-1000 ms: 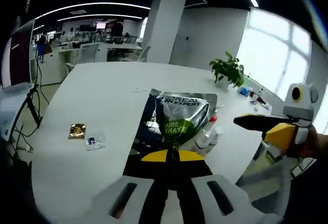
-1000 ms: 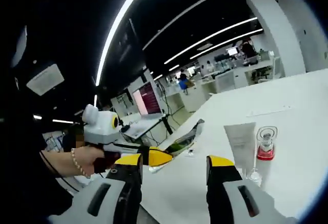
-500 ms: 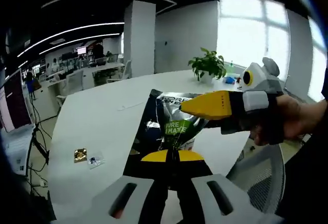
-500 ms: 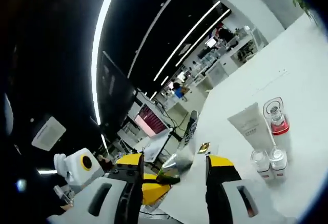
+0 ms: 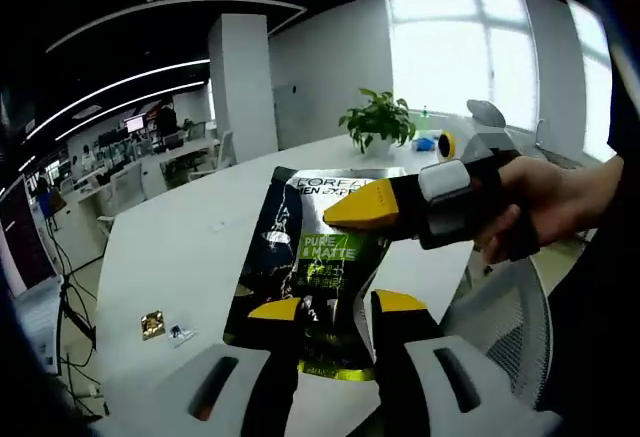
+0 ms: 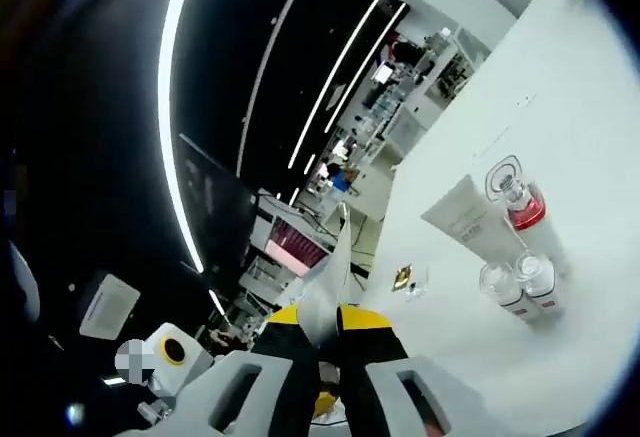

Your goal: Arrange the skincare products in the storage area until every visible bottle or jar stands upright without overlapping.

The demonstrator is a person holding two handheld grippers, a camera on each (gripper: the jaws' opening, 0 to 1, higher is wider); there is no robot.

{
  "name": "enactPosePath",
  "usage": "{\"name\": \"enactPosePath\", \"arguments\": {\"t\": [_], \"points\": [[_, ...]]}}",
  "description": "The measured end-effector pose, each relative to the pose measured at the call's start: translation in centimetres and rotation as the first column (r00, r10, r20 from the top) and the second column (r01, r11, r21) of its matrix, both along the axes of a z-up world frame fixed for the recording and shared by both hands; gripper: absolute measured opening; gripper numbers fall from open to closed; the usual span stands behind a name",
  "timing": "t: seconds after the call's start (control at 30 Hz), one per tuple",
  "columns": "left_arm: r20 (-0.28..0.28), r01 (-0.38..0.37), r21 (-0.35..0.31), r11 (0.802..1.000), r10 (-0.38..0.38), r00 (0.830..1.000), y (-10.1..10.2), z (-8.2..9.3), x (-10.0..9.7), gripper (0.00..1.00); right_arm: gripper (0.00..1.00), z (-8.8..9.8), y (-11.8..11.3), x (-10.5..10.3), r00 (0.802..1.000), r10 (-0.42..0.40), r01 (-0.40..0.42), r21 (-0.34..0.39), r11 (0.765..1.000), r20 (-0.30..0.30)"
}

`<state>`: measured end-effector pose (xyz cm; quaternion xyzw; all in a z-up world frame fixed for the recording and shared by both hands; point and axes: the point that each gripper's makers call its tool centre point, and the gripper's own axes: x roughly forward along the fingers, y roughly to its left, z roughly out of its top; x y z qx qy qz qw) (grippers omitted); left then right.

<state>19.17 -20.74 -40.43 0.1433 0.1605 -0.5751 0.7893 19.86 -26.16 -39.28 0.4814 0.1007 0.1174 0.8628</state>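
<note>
Above the white table, the right gripper is now clamping the glossy foil pouch, while the left gripper has parted its jaws around the pouch's lower edge.

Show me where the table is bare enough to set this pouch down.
Bare table lies between the small gold packet and the potted plant. It is crowded around the white tube, red-banded bottle and two small bottles.
</note>
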Motion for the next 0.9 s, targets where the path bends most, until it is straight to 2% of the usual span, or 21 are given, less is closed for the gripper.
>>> {"name": "enactPosePath", "arguments": {"t": [0.07, 0.13, 0.2, 0.23, 0.27, 0.3, 0.33, 0.37, 0.4, 0.43, 0.5, 0.57, 0.67, 0.7, 0.73, 0.77, 0.8, 0.83, 0.87, 0.9], "points": [[0.006, -0.001, -0.027, 1.000, 0.001, 1.000, 0.2, 1.2, 0.6, 0.51, 0.00, 0.6, -0.2, -0.1, 1.000, 0.018, -0.018, -0.011, 1.000, 0.018], [-0.012, 0.002, -0.054, 0.999, -0.003, 1.000, 0.5, 2.2, 1.3, 0.55, 0.00, 0.9, -0.3, -0.3, 0.998, 0.054, -0.053, -0.056, 0.997, 0.025], [-0.054, 0.001, -0.063, 0.998, -0.004, 0.999, 0.9, 2.7, 2.2, 0.61, 0.00, 1.8, 0.3, -0.6, 0.989, 0.136, -0.131, -0.078, 0.988, 0.063], [-0.094, 0.014, -0.087, 0.996, -0.022, 0.995, 0.7, 3.2, 2.1, 0.63, 0.00, 2.2, 0.7, -0.7, 0.982, 0.173, -0.167, -0.080, 0.983, 0.076], [-0.119, 0.039, -0.098, 0.994, -0.050, 0.992, 0.7, 3.4, 2.0, 0.64, 0.00, 2.7, 1.4, -1.1, 0.967, 0.240, -0.233, -0.083, 0.969, 0.087], [-0.154, 0.055, -0.107, 0.993, -0.071, 0.985, 0.7, 3.3, 1.9, 0.65, 0.00, 3.1, 1.7, -1.3, 0.957, 0.272, -0.264, -0.093, 0.960, 0.097], [-0.206, 0.085, -0.121, 0.989, -0.109, 0.972, 0.7, 3.3, 1.4, 0.65, 0.00, 3.8, 2.3, -1.7, 0.937, 0.329, -0.316, -0.117, 0.942, 0.120], [-0.248, 0.098, -0.127, 0.987, -0.127, 0.960, 0.8, 3.2, 1.2, 0.65, 0.00, 4.1, 2.5, -1.8, 0.926, 0.354, -0.339, -0.130, 0.932, 0.128], [-0.326, 0.121, -0.161, 0.979, -0.169, 0.930, 0.9, 3.3, 0.6, 0.64, 0.00, 4.7, 2.8, -2.0, 0.913, 0.383, -0.364, -0.139, 0.921, 0.142], [-0.375, 0.142, -0.186, 0.972, -0.204, 0.904, 1.0, 3.5, -0.1, 0.62, 0.00, 5.0, 3.0, -2.2, 0.901, 0.408, -0.390, -0.136, 0.911, 0.146], [-0.427, 0.148, -0.258, 0.955, -0.250, 0.869, 1.0, 4.4, -0.7, 0.53, 0.00, 5.7, 3.1, -2.2, 0.887, 0.432, -0.413, -0.138, 0.900, 0.164], [-0.436, 0.148, -0.272, 0.951, -0.259, 0.862, 1.3, 4.4, -0.7, 0.41, 0.00, 6.3, 3.2, -2.3, 0.872, 0.455, -0.439, -0.124, 0.890, 0.181], [-0.434, 0.156, -0.274, 0.949, -0.266, 0.861, 1.4, 4.3, -1.0, 0.24, 0.00, 6.5, 3.1, -2.1, 0.870, 0.457, -0.442, -0.118, 0.889, 0.184], [-0.456, 0.128, -0.283, 0.950, -0.251, 0.854, 1.5, 4.4, -0.8, 0.22, 0.00, 6.3, 2.9, -1.9, 0.877, 0.449, -0.431, -0.129, 0.893, 0.174], [-0.503, 0.112, -0.303, 0.946, -0.259, 0.825, 1.5, 4.6, -1.1, 0.14, 0.00, 6.2, 2.7, -1.7, 0.883, 0.437, -0.420, -0.127, 0.898, 0.168], [-0.522, 0.103, -0.356, 0.929, -0.289, 0.803, 1.4, 5.4, -1.5, 0.06, 0.00, 6.1, 2.5, -1.5, 0.891, 0.419, -0.401, -0.129, 0.907, 0.177], [-0.517, 0.072, -0.380, 0.922, -0.276, 0.810, 1.2, 5.7, -1.2, 0.06, 0.00, 6.6, 2.1, -0.9, 0.899, 0.370, -0.342, -0.152, 0.927, 0.234], [-0.505, 0.054, -0.403, 0.914, -0.272, 0.819, 1.2, 5.9, -1.1, 0.05, 0.00, 6.6, 1.7, -0.5, 0.911, 0.327, -0.297, -0.149, 0.943, 0.250], [-0.514, 0.041, -0.416, 0.908, -0.272, 0.813, 1.3, 6.0, -1.1, 0.05, 0.08, 6.4, 2.1, -0.9, 0.907, 0.341, -0.317, -0.133, 0.939, 0.246], [-0.531, -0.001, -0.427, 0.904, -0.250, 0.810, 1.3, 5.9, -0.9, 0.05, 0.10, 6.8, 2.6, -1.3, 0.894, 0.356, -0.339, -0.109, 0.934, 0.270]]}}
